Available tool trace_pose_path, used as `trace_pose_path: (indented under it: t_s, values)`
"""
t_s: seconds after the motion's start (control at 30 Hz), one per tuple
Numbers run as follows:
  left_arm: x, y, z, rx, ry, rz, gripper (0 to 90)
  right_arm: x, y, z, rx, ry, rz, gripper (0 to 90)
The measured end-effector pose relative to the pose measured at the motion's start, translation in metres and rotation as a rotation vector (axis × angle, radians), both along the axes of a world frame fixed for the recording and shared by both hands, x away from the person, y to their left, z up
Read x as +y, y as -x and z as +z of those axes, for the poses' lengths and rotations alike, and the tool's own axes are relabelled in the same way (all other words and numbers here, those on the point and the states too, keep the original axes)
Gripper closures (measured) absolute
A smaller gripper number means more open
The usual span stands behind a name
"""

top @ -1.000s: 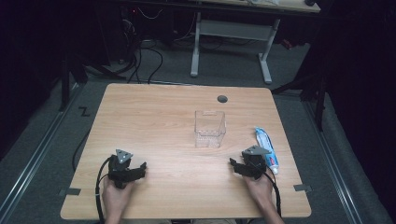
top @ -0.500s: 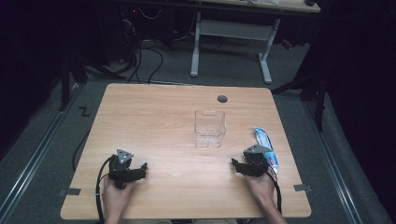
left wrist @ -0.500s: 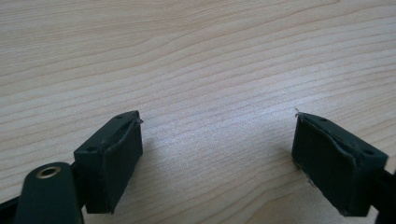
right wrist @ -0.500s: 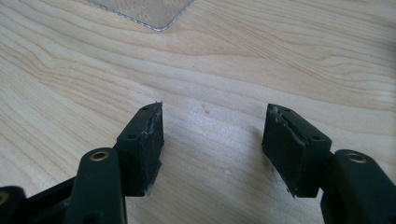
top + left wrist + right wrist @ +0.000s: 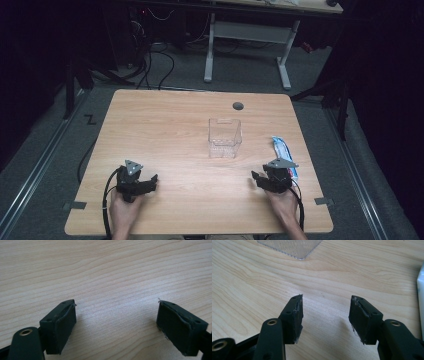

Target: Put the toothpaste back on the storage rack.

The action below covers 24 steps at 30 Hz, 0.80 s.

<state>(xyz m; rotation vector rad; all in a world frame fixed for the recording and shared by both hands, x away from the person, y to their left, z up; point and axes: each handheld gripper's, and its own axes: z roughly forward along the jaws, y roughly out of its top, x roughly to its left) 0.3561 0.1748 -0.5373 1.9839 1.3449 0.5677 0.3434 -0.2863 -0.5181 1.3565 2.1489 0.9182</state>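
From my remote station, I see both grippers resting low at the near edge of the wooden table [image 5: 170, 120]. The left gripper [image 5: 150, 181] sits near-left, jaws spread wide over bare wood with nothing between them. The right gripper [image 5: 256, 179] sits near-right; its jaws have just been closing a little yet stand well apart, gripping nothing. Just right of it lies a blue-and-white packet [image 5: 284, 155]. A clear plastic box [image 5: 225, 137] stands upright farther back, toward the table's middle, apart from both grippers.
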Motion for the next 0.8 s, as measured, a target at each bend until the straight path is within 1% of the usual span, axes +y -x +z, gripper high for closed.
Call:
trace_pose_path:
  t_s: [0.13, 0.27, 0.37, 0.43, 0.57, 0.67, 0.8]
  values:
    - [0.0, 0.0, 0.0, 0.0, 0.0, -0.001, 16.3, -0.003, 0.007, -0.001, -0.003, -0.01, -0.005, 44.8]
    - [0.0, 0.0, 0.0, 0.0, -0.001, -0.001, 16.3, -0.006, 0.014, -0.001, -0.005, -0.001, -0.003, 45.0]
    - [0.0, 0.0, 0.0, 0.0, 0.0, -0.001, 16.3, -0.011, 0.019, 0.0, -0.011, -0.02, -0.014, 45.2]
    - [0.0, 0.0, 0.0, 0.0, -0.001, -0.001, 16.3, -0.013, 0.022, 0.001, -0.011, -0.025, -0.021, 45.7]
    - [0.0, 0.0, 0.0, -0.002, 0.001, 0.0, 16.5, -0.018, 0.026, 0.004, -0.026, -0.03, -0.028, 46.7]
    - [0.0, 0.0, 0.0, -0.001, 0.003, 0.0, 16.8, -0.022, 0.03, 0.007, -0.034, -0.046, -0.034, 47.3]
    - [0.0, 0.0, 0.0, -0.001, 0.003, 0.001, 16.8, -0.027, 0.033, 0.011, -0.051, -0.05, -0.046, 47.8]
